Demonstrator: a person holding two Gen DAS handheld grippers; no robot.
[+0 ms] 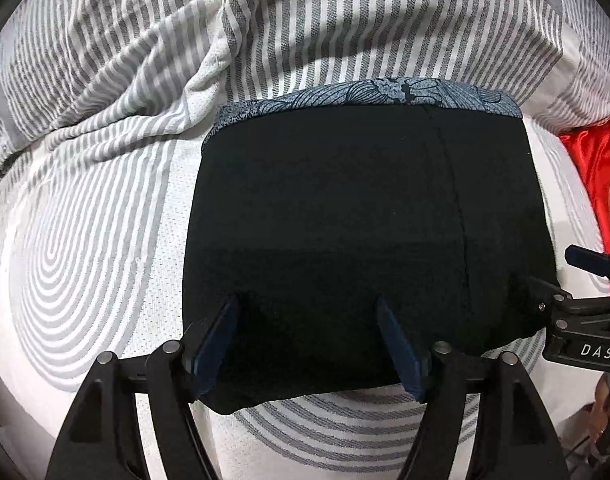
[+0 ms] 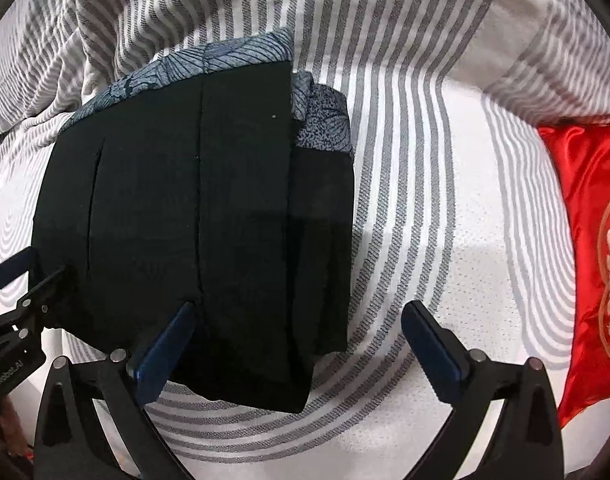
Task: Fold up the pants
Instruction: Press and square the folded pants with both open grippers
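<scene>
- In the left wrist view the left gripper [image 1: 309, 312] fills the bottom of the frame, its two blue-padded fingers [image 1: 213, 340] set moderately apart and pointing down over the near edge of the folded pants [image 1: 361, 224]; black cloth lies between and under the tips, but no pinch on it is visible.
- In the right wrist view the right gripper [image 2: 301, 320] stands at the bottom of the frame with its fingers spread wide: the left pad [image 2: 165, 352] sits over the black cloth, the right pad [image 2: 433, 352] over the bare mattress cover [image 2: 445, 240], clear of the cloth.
- The pants lie as a black folded block in the middle of the left view and left of centre in the right view, a layer offset along the block's right side there.
- A blue-grey patterned cloth [image 1: 365, 94] peeks out along the block's far edge.
- Beyond, at the top of both frames, lies a rumpled grey-and-white striped blanket [image 1: 305, 20].
- A red embroidered cushion [image 2: 585, 240] lies at the right edge.
</scene>
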